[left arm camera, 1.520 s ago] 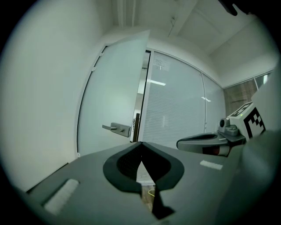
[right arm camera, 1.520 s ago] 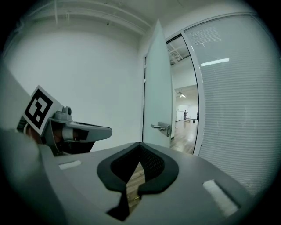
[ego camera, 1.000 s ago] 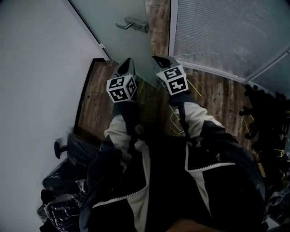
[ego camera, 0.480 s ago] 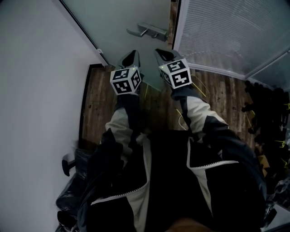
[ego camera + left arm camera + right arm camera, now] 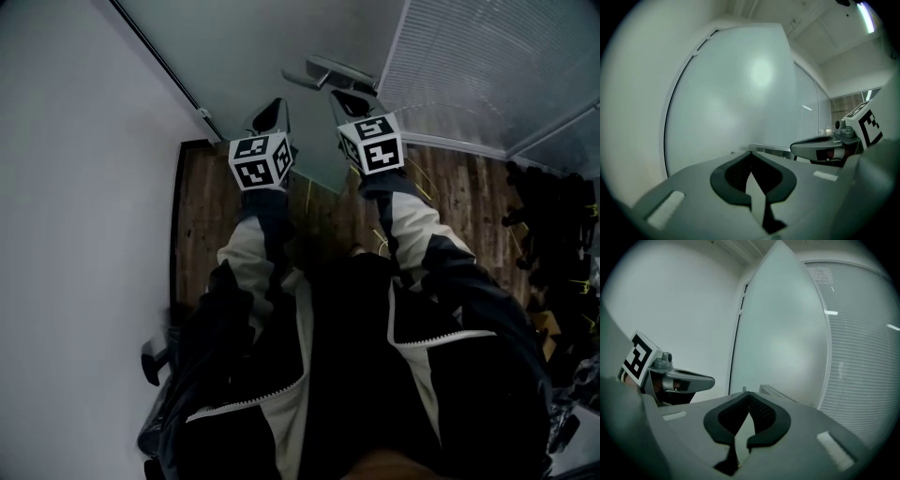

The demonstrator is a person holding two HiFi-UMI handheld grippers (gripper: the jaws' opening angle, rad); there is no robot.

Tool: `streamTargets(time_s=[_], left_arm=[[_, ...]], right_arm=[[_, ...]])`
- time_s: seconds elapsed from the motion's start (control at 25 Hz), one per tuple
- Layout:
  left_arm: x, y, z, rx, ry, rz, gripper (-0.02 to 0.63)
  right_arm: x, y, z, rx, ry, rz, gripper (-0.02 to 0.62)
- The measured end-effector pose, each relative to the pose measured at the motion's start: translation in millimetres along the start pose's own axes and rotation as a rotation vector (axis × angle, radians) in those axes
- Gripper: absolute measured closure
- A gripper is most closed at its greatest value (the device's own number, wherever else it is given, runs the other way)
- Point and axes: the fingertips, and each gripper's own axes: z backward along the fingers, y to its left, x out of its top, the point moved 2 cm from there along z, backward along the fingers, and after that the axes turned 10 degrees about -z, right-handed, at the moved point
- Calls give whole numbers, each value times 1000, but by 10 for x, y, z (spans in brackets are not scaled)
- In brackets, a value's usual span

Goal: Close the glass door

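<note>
The person stands facing the glass door (image 5: 272,42) with both arms stretched forward, a claw in each hand. The left claw (image 5: 272,111) is clenched: in the left gripper view its two tips meet with nothing between them (image 5: 750,154). The right claw (image 5: 349,97) is clenched as well, its dark pads drawn together at the tip and empty (image 5: 750,395).

The door is a frosted pane directly ahead of both claws, and it fills most of what each one looks at (image 5: 740,93) (image 5: 787,333). From above, both tips overlap the pane's lower part, but I cannot tell whether either one touches the glass. The metal door handle (image 5: 328,70) sits just beyond the right claw's tip and a little to its left, closer to that claw than to the other.

The two claws are side by side and close together, roughly parallel, each with its marker cube (image 5: 261,161) (image 5: 372,143) just behind the jaws. Each shows at the edge of the other's view: the right claw off to the left one's right (image 5: 825,147), the left claw off to the right one's left (image 5: 686,380).

A plain white wall (image 5: 84,169) runs along the left claw's outer side. Slatted blinds (image 5: 487,66) behind a glazed partition lie to the right of the right claw. Below both claws is a wooden floor (image 5: 202,216), and behind them the person's dark and pale jacket sleeves (image 5: 412,234).
</note>
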Motion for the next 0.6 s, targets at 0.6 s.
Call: streamTargets(time_s=[0.6], left_arm=[[53,273,-587,-19,20,-17,601]], right_arm=[[59,-229,-582,22,16,31,591]])
